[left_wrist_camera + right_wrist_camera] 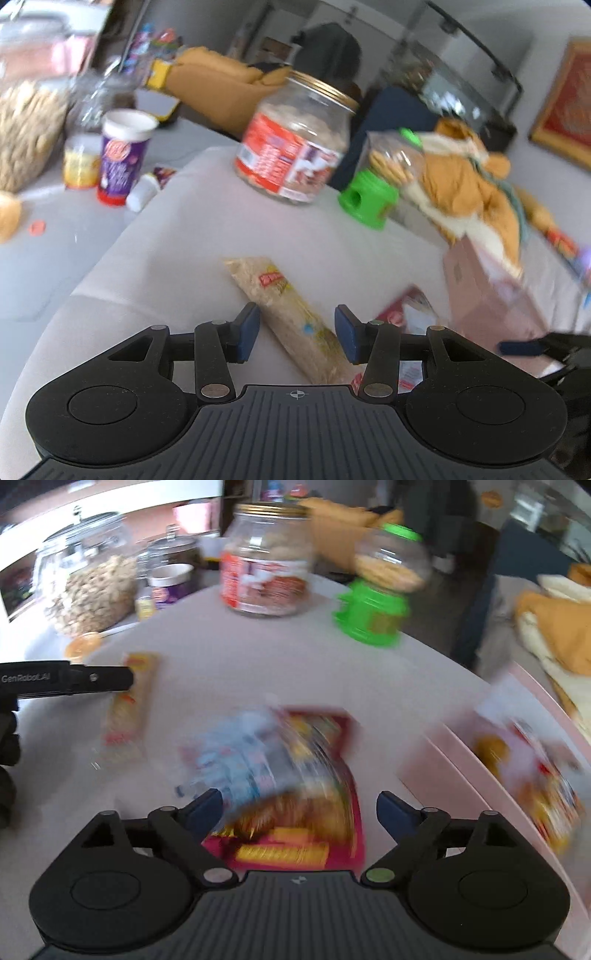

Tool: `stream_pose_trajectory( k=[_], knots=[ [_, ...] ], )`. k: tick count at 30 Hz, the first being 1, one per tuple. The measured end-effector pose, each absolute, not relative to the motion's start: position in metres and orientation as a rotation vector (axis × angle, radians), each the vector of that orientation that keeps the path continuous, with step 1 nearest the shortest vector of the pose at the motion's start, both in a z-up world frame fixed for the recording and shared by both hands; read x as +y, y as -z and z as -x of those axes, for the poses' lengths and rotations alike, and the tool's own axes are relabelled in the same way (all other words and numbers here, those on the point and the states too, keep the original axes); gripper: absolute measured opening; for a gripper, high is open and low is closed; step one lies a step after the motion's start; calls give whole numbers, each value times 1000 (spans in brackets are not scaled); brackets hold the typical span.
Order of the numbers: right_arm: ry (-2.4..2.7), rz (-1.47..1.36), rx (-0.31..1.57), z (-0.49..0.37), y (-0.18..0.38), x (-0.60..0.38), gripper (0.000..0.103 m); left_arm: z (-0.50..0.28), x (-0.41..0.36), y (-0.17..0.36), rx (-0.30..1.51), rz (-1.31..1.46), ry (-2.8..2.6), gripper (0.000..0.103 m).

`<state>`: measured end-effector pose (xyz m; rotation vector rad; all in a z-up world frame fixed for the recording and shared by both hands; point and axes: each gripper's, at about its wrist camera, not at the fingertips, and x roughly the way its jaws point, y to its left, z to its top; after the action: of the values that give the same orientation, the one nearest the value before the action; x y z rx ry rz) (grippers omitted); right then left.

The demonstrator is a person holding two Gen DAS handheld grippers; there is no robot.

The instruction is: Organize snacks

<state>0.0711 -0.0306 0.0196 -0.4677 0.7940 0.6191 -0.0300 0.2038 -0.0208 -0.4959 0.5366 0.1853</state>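
Note:
My left gripper (295, 334) is open over a long clear cracker packet (288, 314) that lies on the white table (192, 240); the packet runs between the jaws, untouched as far as I can tell. It also shows in the right wrist view (127, 705) under the left gripper's tip. My right gripper (299, 812) is open above a red biscuit pack (306, 812) and a blurred clear wrapper (236, 757). A pink box (443, 768) at the right holds a snack bag (524, 768).
A big jar with a red label (295, 147) and a green-based cookie dispenser (373, 192) stand at the far side. A purple cup (122, 158), small pots and a glass jar of nuts (92, 587) stand at the left. An orange cloth (469, 188) lies at the right.

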Motion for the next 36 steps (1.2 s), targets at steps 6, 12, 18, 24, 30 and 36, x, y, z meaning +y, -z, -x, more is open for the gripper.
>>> stream_pose_trajectory(
  k=[6,12,18,24,30,36],
  knots=[
    [-394,571,688,-45,-1,-73,90,25,173,10,564,404,-54,50],
    [-538,316,732,-31,-20,-98,90,30,167,-1,534,398,-126,49],
    [-639,196,748,-33,-16,-60,90,40,177,-15,508,407,-184,49],
    [-719,331,726,-1,5,-4,91,26,159,-18,551,363,-109,49],
    [-681,415,680,21,8,-30,71,4,135,-5,606,322,-61,49],
    [-530,312,694,8,10,-93,81,-17,117,11,640,312,-60,48]
  ],
)
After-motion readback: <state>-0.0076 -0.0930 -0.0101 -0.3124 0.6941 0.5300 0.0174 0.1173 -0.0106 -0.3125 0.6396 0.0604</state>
